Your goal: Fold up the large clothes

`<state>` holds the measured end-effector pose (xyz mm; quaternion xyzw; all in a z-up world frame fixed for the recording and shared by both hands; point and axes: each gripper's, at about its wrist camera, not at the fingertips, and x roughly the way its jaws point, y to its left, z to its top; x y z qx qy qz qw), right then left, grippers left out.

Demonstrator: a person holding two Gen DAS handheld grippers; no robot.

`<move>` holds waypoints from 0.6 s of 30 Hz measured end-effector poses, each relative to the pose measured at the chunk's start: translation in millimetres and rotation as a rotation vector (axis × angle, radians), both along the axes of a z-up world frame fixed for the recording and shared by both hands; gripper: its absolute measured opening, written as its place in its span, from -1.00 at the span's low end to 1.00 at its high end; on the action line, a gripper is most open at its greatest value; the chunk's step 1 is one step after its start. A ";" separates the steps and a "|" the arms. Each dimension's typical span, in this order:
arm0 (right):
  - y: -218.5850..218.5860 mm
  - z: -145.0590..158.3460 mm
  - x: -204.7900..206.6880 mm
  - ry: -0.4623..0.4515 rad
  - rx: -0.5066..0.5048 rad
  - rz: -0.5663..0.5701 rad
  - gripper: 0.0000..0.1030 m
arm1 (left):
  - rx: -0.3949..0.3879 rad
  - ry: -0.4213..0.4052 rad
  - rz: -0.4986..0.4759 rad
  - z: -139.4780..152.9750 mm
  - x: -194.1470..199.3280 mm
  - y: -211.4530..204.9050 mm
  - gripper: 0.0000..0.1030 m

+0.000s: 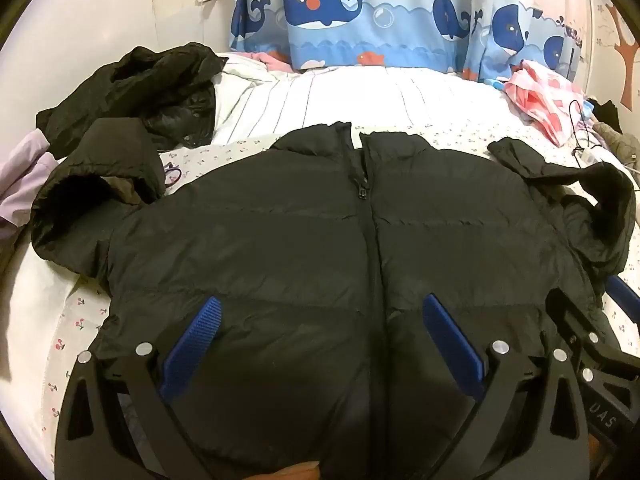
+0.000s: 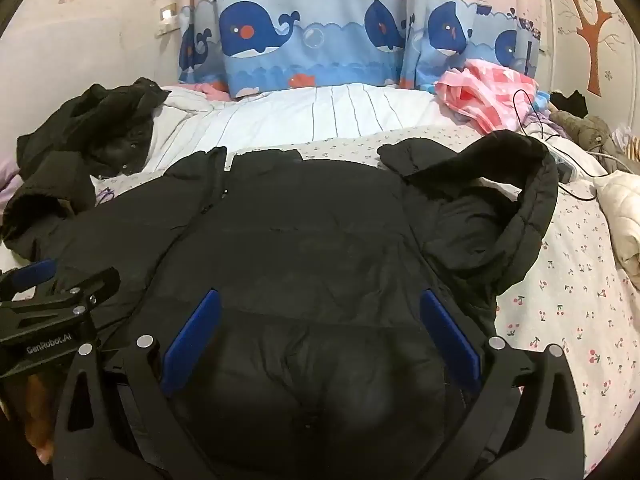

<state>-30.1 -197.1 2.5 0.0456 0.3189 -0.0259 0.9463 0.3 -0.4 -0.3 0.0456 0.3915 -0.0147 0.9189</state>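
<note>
Left wrist view: the left gripper [image 1: 320, 332] points down over a black puffer jacket [image 1: 304, 248] spread front-up on the bed [image 1: 80, 320], its blue fingers [image 1: 192, 344] spread wide with nothing pinched between them. The jacket fills the centre, zip [image 1: 365, 192] running from 12 o'clock down towards 6, one sleeve [image 1: 92, 200] bunched at 9 o'clock, the other at 3. A second dark garment [image 1: 160, 84] lies heaped at 10 o'clock. A whale-print curtain [image 1: 360, 12] hangs at 12 o'clock, and a pink checked cloth [image 1: 540, 100] sits at 2. The right gripper's frame [image 1: 592, 344] shows at 4 o'clock.

Right wrist view: the right gripper [image 2: 320, 332] hovers over the same jacket [image 2: 320, 248], blue fingers [image 2: 452, 340] likewise wide apart and empty. The jacket's right sleeve [image 2: 516, 200] curls at 2 o'clock; the collar [image 2: 264, 158] lies towards 12. The left gripper [image 2: 52, 304] shows at 9 o'clock, just beside. Cherry-print sheet [image 2: 568, 320] is bare at 4 o'clock.
</note>
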 end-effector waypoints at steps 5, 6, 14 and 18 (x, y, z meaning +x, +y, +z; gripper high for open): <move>2.0 0.8 -1.4 -0.010 -0.021 -0.017 0.87 | -0.001 -0.005 -0.004 0.7 1.0 -1.0 0.88; 2.4 0.6 -0.9 -0.008 -0.025 -0.017 0.87 | -0.002 -0.003 -0.007 0.8 1.8 -1.3 0.88; 7.6 -4.0 5.1 0.012 -0.053 -0.003 0.87 | -0.026 0.007 0.007 1.6 -2.0 2.7 0.88; 9.7 -6.8 7.0 0.019 -0.054 0.003 0.87 | -0.051 0.024 0.020 -0.6 1.2 6.8 0.88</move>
